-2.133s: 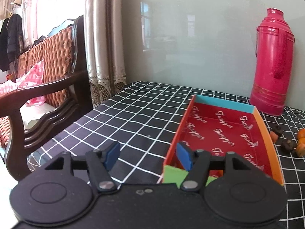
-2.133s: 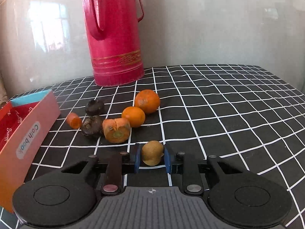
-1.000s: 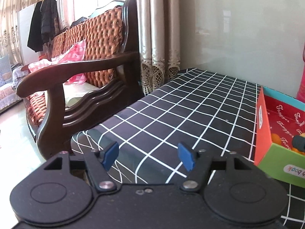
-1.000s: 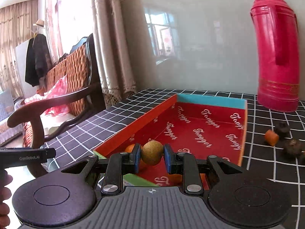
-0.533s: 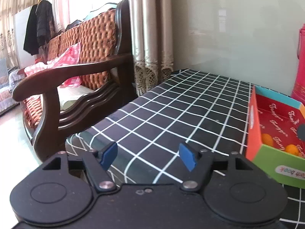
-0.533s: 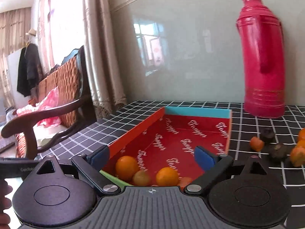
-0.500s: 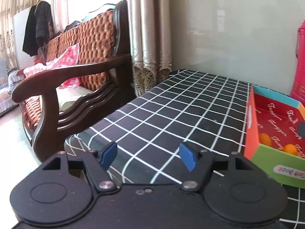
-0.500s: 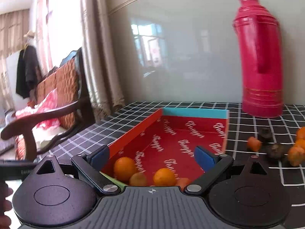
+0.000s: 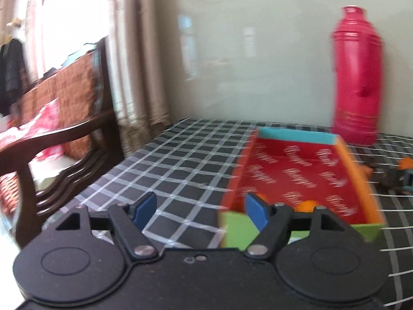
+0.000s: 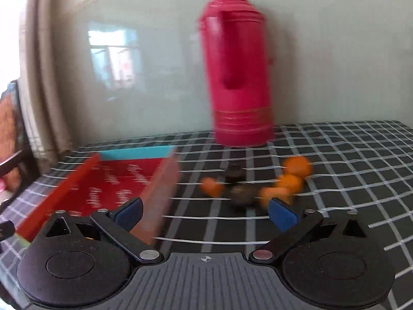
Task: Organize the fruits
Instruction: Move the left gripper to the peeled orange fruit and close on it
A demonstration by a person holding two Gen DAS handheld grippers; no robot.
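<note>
A black checked cloth (image 9: 180, 170) covers the table; a flask (image 10: 238, 77) stands by the wall. Oranges (image 9: 306, 204) lie in the box (image 9: 358, 180); more fruit (image 10: 291, 178) lies beside. Both the left gripper (image 9: 200, 210) and the right gripper (image 10: 205, 213) have just been opening, nothing between.

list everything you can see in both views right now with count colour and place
box: one, red inside with orange, teal and green walls, on the table left of the loose fruit
fruit in box: orange, at the near end; count hidden
loose fruit: blurred cluster, about four orange and two dark pieces, right of the box
thermos: one, pink-red, upright at the back by the wall
tablecloth: one, black with white grid, covering the table
wooden sofa: one, dark frame, orange cushions, left of the table
curtain: beige, behind the sofa
left gripper: black, blue pads, open, empty
right gripper: black, blue pads, just opened wide, empty
</note>
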